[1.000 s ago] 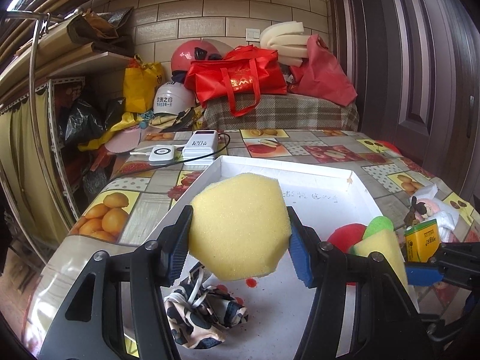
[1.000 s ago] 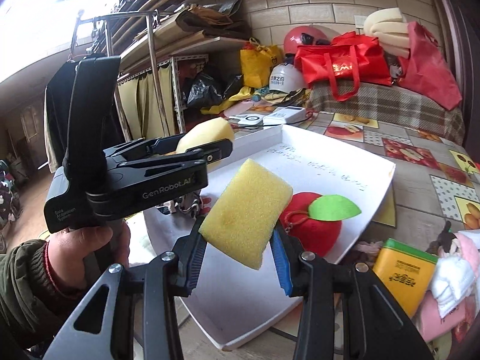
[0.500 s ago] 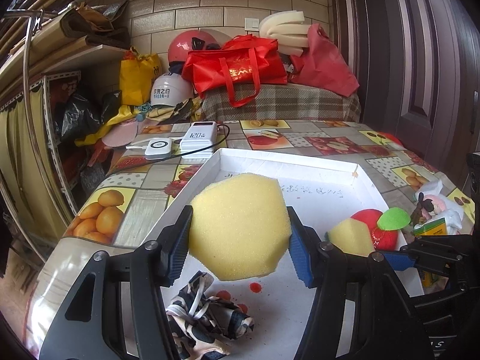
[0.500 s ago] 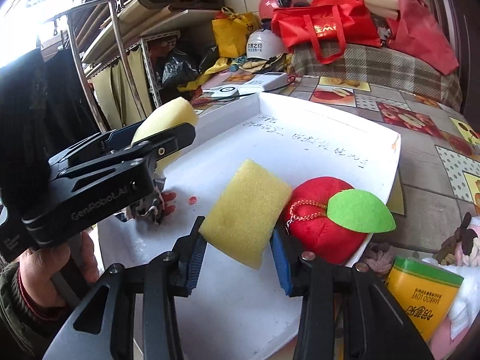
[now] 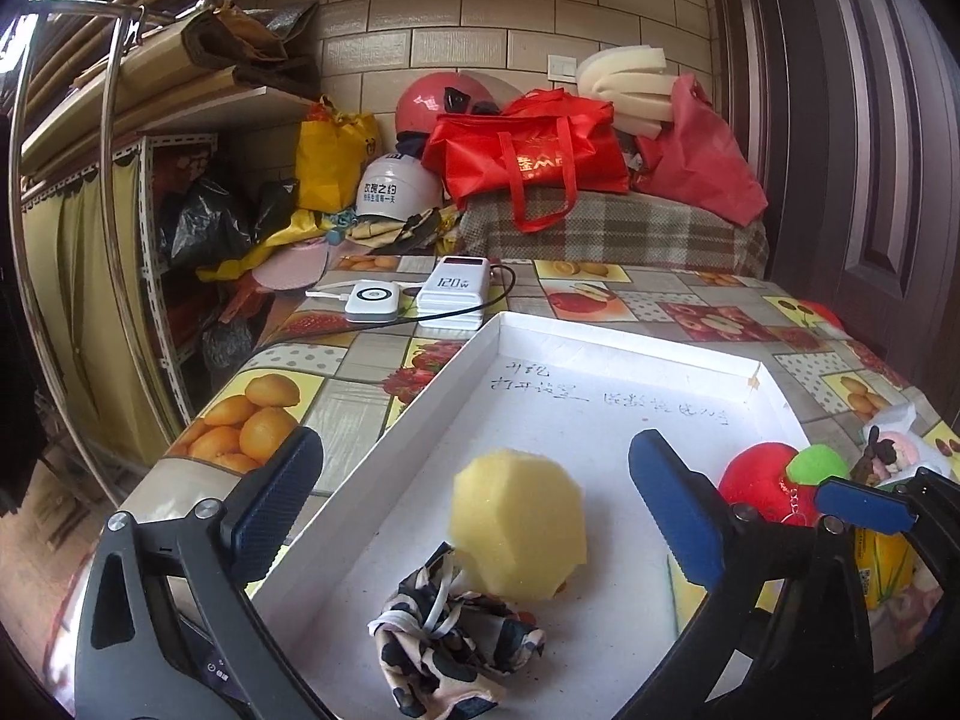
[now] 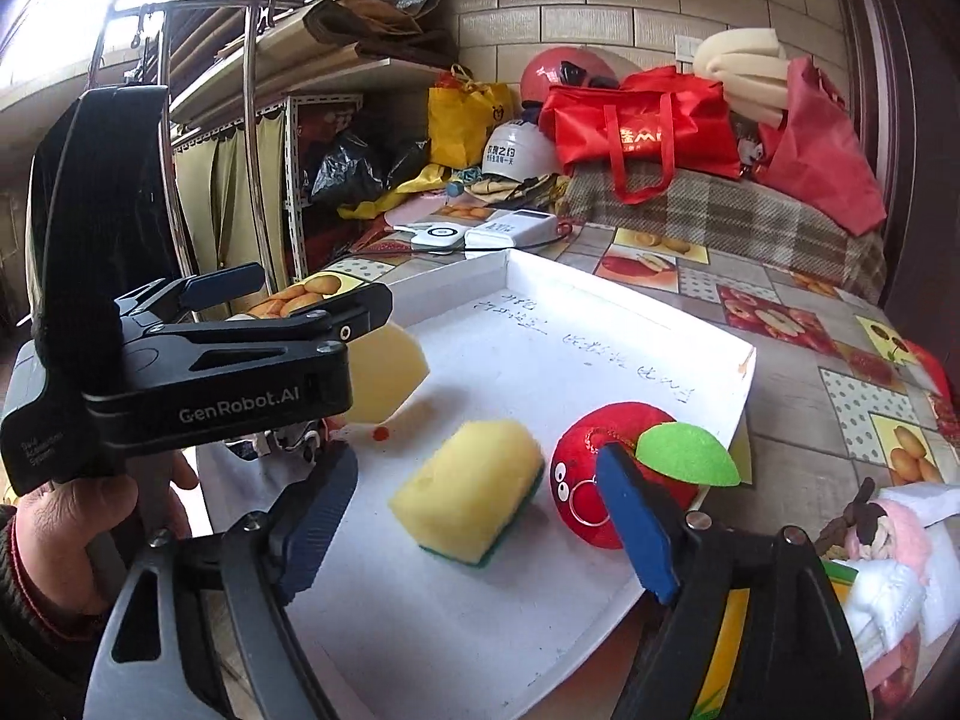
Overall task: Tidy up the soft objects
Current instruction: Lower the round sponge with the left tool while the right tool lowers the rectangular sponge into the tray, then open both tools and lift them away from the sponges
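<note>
Sponges (image 6: 471, 492) loose mid-tray (image 6: 744, 372), both grippers' fingers (image 5: 675, 504) just spread, nothing pinched.

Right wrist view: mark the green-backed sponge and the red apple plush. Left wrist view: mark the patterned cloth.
green-backed sponge (image 6: 471, 495), right wrist view, yellow top face.
red apple plush (image 6: 600, 438), right wrist view, red body.
patterned cloth (image 5: 447, 642), left wrist view, middle of the bundle.

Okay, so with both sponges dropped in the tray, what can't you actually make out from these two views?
- Yellow box, right wrist view: mostly hidden behind the right hand-held gripper; label unreadable.
- Patterned cloth, right wrist view: almost wholly blocked by the left hand-held gripper.
- Handwriting on the white tray: too small to read.
- Pink plush: cut off by the frame edge.
</note>
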`<state>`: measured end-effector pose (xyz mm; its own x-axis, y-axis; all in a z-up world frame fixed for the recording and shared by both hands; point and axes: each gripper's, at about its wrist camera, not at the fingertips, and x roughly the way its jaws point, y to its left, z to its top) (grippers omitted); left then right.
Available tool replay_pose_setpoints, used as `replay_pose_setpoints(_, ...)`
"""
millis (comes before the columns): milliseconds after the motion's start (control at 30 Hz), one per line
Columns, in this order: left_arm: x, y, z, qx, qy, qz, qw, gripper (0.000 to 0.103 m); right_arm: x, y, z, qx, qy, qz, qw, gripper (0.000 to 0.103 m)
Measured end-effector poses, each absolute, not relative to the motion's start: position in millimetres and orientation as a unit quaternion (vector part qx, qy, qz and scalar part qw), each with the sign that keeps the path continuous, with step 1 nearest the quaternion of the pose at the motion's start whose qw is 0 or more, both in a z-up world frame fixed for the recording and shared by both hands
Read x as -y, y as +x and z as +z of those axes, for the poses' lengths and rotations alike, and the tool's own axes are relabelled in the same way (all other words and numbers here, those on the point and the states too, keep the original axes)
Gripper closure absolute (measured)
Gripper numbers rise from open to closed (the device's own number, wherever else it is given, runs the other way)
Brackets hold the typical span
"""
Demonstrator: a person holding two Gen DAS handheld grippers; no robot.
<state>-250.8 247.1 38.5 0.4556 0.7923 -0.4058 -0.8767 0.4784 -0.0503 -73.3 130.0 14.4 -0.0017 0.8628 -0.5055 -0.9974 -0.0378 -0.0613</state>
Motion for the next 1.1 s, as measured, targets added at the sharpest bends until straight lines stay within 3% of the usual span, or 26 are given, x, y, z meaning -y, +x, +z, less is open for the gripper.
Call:
replay_pose_setpoints(567,-220.6,-253.7,45.7,-0.13,-0.077,0.511,0.846,0.0,-111.9,-70.2,20.6,-0.132,-0.173,0.687,0.694,0.019)
replay_pose_setpoints(1100,-210.1,-246.5,45.2,-0.143,-0.074,0.477,0.864,0.0,-102.9,-71.5,22.3,-0.111,-0.176,0.66,0.721,0.019)
